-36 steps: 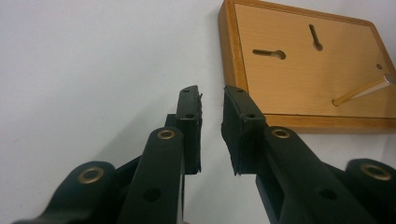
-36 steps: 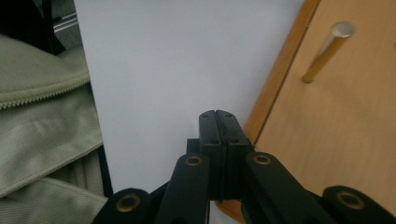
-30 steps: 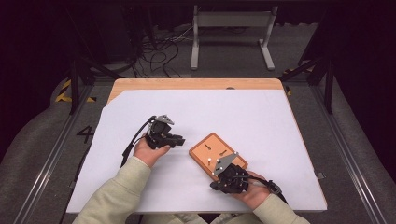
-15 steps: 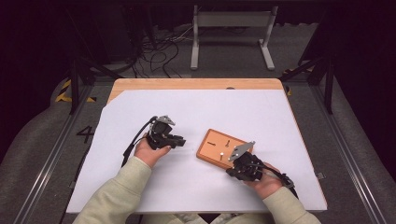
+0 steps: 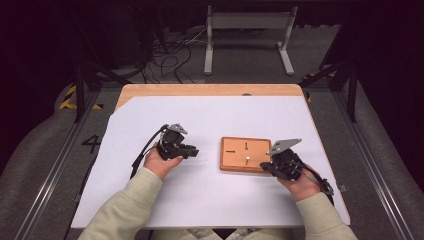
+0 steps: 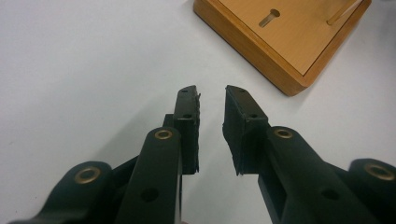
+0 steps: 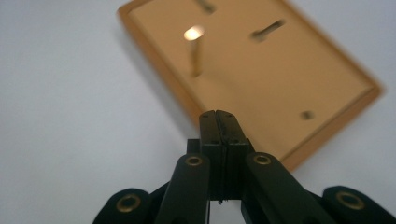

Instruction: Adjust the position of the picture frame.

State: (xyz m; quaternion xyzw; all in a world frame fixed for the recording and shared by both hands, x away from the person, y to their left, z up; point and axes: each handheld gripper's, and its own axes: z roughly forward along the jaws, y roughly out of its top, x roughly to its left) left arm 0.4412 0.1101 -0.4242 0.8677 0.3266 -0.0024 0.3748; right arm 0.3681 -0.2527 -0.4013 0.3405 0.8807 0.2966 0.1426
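Observation:
A flat wooden board (image 5: 239, 162) with slots lies on the white table right of the middle. One short wooden peg (image 5: 247, 160) stands upright in it; in the right gripper view the peg (image 7: 195, 51) rises near the board's (image 7: 289, 93) far-left part. My right gripper (image 5: 265, 166) is shut with nothing seen between its jaws, tips at the board's near right corner; in its own view the right gripper (image 7: 219, 114) overlaps the board's near edge. My left gripper (image 5: 194, 151) rests left of the board, a gap away. In its own view the left gripper (image 6: 211, 93) stands slightly open and empty, with the board's corner (image 6: 289, 42) ahead.
The white sheet (image 5: 210, 200) covers most of a wooden table (image 5: 200, 90). Black cables trail from both grippers. A metal stand (image 5: 247, 30) and floor cables lie beyond the far edge, dark rails along both sides.
My right gripper has moved to the right. The board has shifted right with it and turned from tilted to square with the table. The left hand has stayed put.

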